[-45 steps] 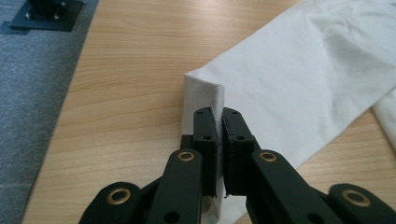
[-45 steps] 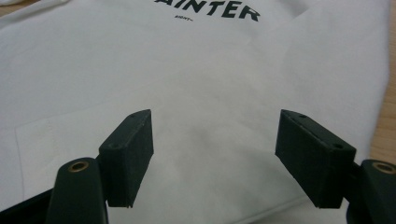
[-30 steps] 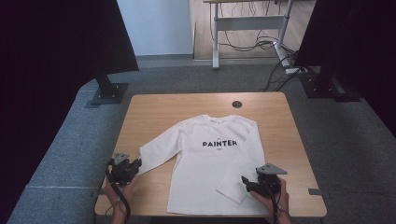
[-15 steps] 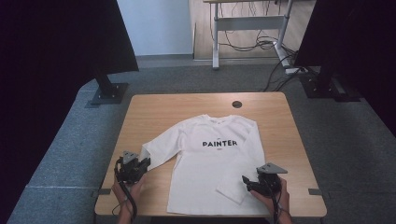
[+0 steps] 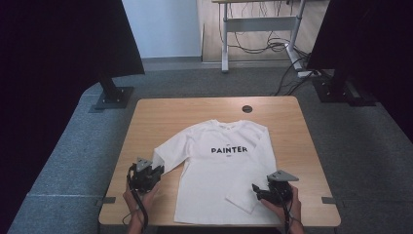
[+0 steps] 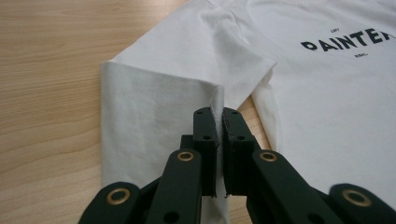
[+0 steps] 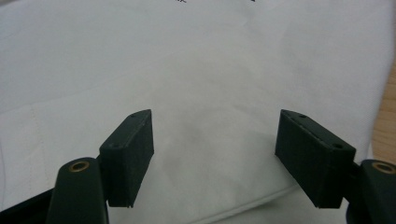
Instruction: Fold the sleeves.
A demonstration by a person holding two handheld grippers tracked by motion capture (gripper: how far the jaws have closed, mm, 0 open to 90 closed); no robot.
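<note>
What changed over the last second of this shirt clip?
The left gripper, shut on the left sleeve, carried it inward toward the shirt body, folding the sleeve over itself. The right gripper stayed open over the lower shirt, and the white PAINTER shirt otherwise lay as before.

Both grippers are black: the left gripper has flat rectangular pads with small screw holes and brass rivets behind the fingers; the right gripper looks alike, topped with a grey triangular plate.
</note>
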